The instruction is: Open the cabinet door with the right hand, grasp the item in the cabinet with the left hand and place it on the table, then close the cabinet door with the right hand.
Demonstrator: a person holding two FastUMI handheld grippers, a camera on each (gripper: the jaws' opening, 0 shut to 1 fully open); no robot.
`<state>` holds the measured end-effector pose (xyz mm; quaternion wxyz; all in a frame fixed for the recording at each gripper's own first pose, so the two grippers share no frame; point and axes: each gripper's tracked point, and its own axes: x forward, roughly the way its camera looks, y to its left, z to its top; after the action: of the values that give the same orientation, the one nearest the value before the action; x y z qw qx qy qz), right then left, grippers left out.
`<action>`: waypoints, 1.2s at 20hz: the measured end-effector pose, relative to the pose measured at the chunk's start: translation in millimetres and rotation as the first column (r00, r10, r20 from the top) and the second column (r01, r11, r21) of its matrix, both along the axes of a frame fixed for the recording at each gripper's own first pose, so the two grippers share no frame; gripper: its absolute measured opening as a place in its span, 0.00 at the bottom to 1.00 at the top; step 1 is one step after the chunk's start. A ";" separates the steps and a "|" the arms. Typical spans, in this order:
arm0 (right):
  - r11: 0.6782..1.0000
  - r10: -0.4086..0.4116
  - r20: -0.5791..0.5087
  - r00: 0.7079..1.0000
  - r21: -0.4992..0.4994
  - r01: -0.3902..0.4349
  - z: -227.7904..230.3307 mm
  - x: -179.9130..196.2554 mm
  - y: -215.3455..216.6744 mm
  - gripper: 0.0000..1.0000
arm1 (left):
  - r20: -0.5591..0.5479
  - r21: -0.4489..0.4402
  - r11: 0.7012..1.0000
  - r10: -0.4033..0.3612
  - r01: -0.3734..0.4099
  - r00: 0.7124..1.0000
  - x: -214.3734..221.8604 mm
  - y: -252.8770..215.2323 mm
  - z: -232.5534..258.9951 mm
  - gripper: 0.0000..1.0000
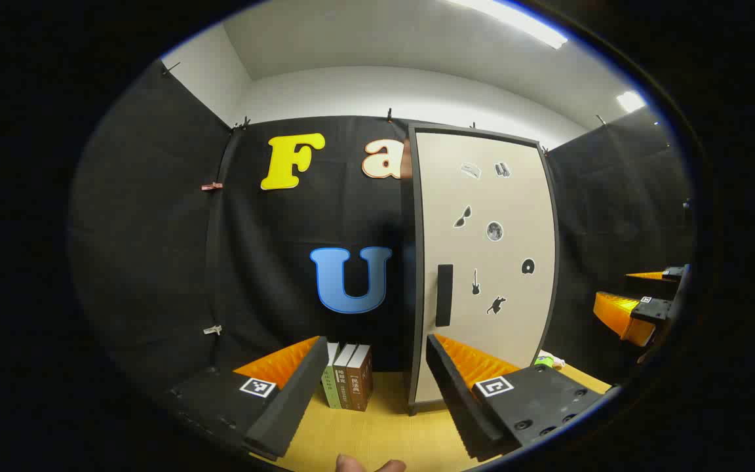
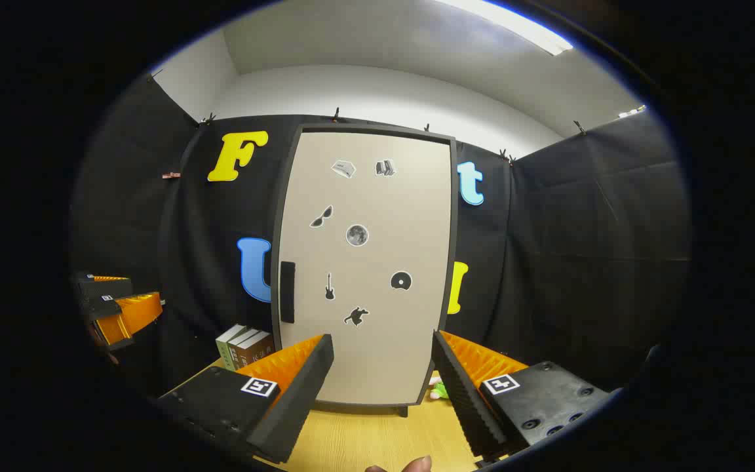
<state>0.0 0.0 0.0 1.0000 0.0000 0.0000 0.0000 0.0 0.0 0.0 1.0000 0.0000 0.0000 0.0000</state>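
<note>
A beige cabinet (image 1: pixel 485 262) with a dark frame stands on the wooden table (image 1: pixel 377 432), its door (image 2: pixel 364 269) closed and dotted with small stickers. A black handle (image 1: pixel 444 295) runs down the door's left side, also seen as the handle (image 2: pixel 287 292) in the right gripper view. My left gripper (image 1: pixel 374 387) is open, well short of the cabinet and aimed at its left edge. My right gripper (image 2: pixel 383 383) is open, facing the door from a distance. The right gripper (image 1: pixel 639 308) appears at the far right of the left gripper view, the left gripper (image 2: pixel 115 308) at the far left of the right one. The cabinet's contents are hidden.
Three upright books (image 1: pixel 348 385) stand on the table left of the cabinet, also visible as the books (image 2: pixel 246 347). A small green and white object (image 1: pixel 546 360) lies by the cabinet's right foot, seen too as the green object (image 2: pixel 440 390). Black cloth walls surround the table.
</note>
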 end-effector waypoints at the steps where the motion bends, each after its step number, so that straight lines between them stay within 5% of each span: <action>1: 1.000 -0.002 -0.001 1.000 -0.003 0.002 0.0 0.3 0.1 0.98 | 0.000 -0.001 1.000 0.001 -0.001 1.000 0.4 1.2 -0.1 0.94; 24: 0.999 0.032 0.001 0.999 0.021 -0.032 4.2 17.4 28.4 0.98 | -0.005 0.000 1.000 0.007 -0.007 1.000 13.5 14.3 -5.8 0.95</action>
<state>17.4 28.4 4.2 0.9998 0.0103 -0.0005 0.0160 13.5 14.3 -5.8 1.0000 0.0001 0.0024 0.0036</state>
